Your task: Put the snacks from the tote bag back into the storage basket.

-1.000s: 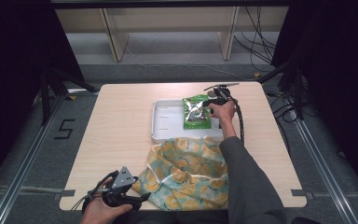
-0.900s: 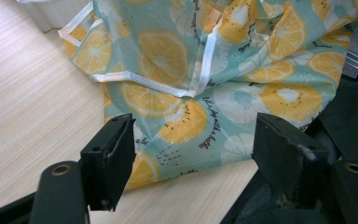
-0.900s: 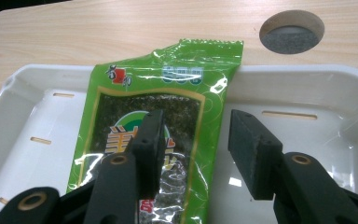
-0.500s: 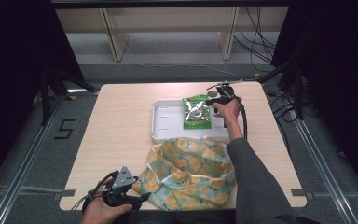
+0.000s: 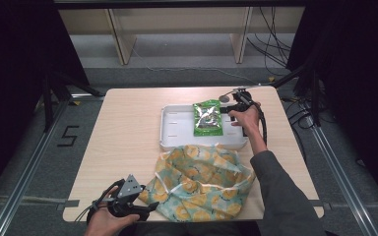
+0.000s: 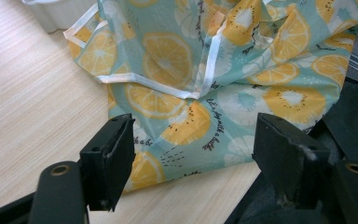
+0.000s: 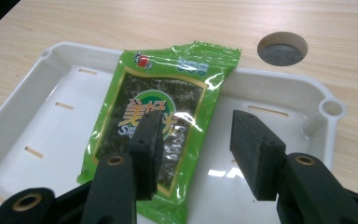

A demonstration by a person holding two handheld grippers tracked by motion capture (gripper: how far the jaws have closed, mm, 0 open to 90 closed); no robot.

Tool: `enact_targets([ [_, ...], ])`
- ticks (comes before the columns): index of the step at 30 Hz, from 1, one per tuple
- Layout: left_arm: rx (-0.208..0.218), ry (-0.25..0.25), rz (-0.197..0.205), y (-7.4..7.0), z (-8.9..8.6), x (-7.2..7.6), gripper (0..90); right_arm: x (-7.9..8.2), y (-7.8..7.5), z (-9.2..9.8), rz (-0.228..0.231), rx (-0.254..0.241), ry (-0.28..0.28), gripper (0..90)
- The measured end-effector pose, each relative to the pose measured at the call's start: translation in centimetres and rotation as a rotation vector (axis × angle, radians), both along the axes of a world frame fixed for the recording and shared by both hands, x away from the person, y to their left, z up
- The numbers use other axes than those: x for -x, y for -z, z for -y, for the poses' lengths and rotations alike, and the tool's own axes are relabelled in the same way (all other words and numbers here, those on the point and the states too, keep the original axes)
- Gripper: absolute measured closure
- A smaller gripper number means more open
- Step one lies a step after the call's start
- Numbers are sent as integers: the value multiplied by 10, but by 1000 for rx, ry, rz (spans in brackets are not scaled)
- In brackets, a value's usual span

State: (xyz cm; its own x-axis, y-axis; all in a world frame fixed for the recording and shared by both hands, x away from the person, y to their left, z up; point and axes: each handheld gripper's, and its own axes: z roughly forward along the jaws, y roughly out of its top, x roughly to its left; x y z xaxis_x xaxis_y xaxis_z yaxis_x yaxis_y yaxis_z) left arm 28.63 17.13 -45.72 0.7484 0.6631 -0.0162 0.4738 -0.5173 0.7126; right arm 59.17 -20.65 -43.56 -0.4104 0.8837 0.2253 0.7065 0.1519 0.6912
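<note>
We see pale wood bench [image 5: 128,123] under both | right hand-held gripper [image 7: 196,140] parted above green packet [image 7: 161,116] in white tray [image 7: 37,135] | left hand-held gripper [image 6: 193,154] wide, empty, fruit-print bag [image 6: 242,70] ahead | grey floor [image 5: 187,54] beyond.

Pale wooden table [image 5: 128,142]; round cable hole [image 7: 282,48] beyond the tray; shelving [image 5: 177,29] behind

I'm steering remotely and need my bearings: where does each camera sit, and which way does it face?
High view: above the near edge, facing forward and down on the table; both forearms, left gripper, right gripper.
Left gripper view: looks past its open jaws at the fruit-print bag.
Right gripper view: looks past its open jaws at the green packet in the white tray.
Shared: each gripper view's things also appear in the high view.
</note>
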Motion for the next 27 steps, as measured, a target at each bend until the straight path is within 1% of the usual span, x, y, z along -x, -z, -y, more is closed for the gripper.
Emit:
enact_targets([
  [1, -1, 1, 0, 0, 0, 0, 288, 2, -1, -1, -17, -15, 14, 548],
  [2, 4, -3, 0, 0, 0, 0, 287, 3, -2, 1, -9, 9, -8, 544],
  [3, 1, -2, 0, 0, 0, 0, 288, 5, -3, -1, -3, 4, -1, 542],
  [4, -1, -2, 0, 0, 0, 0, 287, 6, -4, 0, -4, -1, -14, 541],
  [5, -1, -2, 0, 0, 0, 0, 287, 8, -7, 0, 0, 12, -22, 541],
  [6, 1, -3, 0, 0, 0, 0, 288, 14, -10, -5, -53, -33, 28, 541],
  [7, 2, -3, 1, 0, 0, 0, 287, 14, -12, -3, -43, -1, -4, 541],
  [8, 0, -2, 0, 0, 0, 0, 287, 16, -14, -5, -50, -29, -17, 541],
  [9, -2, -3, -1, 0, 0, 0, 287, 18, -16, -5, -45, -11, -20, 540],
  [10, -1, -8, -4, 0, 0, 0, 287, 19, -16, -4, -29, 7, -19, 540],
  [11, 3, -17, -5, 0, 0, 0, 287, 20, -17, -2, -34, 29, -37, 540],
  [12, 10, -28, -7, 1, 0, 0, 287, 23, -17, -3, -42, 3, -40, 539],
  [13, 16, -24, -13, 1, 0, 0, 287, 25, -18, -4, -47, -7, -33, 539],
  [14, 9, -21, -11, 0, -1, 0, 287, 25, -19, -1, -34, 18, -38, 539],
  [15, -5, -7, 1, 0, -2, -1, 287, 29, -20, -2, -45, -4, -34, 538],
  [16, -5, -7, 0, 0, -2, -1, 287, 32, -21, -2, -57, -11, -42, 537],
  [17, -1, -8, 1, 0, -1, -1, 287, 30, -20, 3, -18, 32, -61, 536],
  [18, -2, -10, -4, 0, -2, -1, 287, 32, -20, 4, -8, 43, -71, 535],
  [19, 11, -24, -14, 1, -1, 0, 286, 36, -22, 1, -35, -2, -52, 532],
  [20, 9, -23, -9, 0, -1, 0, 286, 37, -22, 1, -30, -10, -42, 525],
  [21, -5, -7, 1, 0, -2, -2, 286, 38, -22, 3, -28, -4, -54, 520],
  [22, -3, -9, 1, 0, -2, -2, 286, 39, -23, 4, -24, 27, -66, 520],
  [23, -4, -9, 1, 0, -2, -1, 286, 40, -24, 6, -11, 30, -78, 519],
  [24, -7, -8, 1, 0, -2, -2, 286, 41, -24, 5, 0, 17, -89, 517],
  [25, -12, -16, 1, 0, -2, -2, 285, 44, -25, 3, -3, -9, -87, 511],
  [26, 10, -36, -9, 1, -1, -1, 284, 44, -25, 6, 46, 14, -129, 506],
  [27, -2, -25, -2, 1, -2, -1, 284, 50, -26, 1, -4, -24, -95, 504],
])
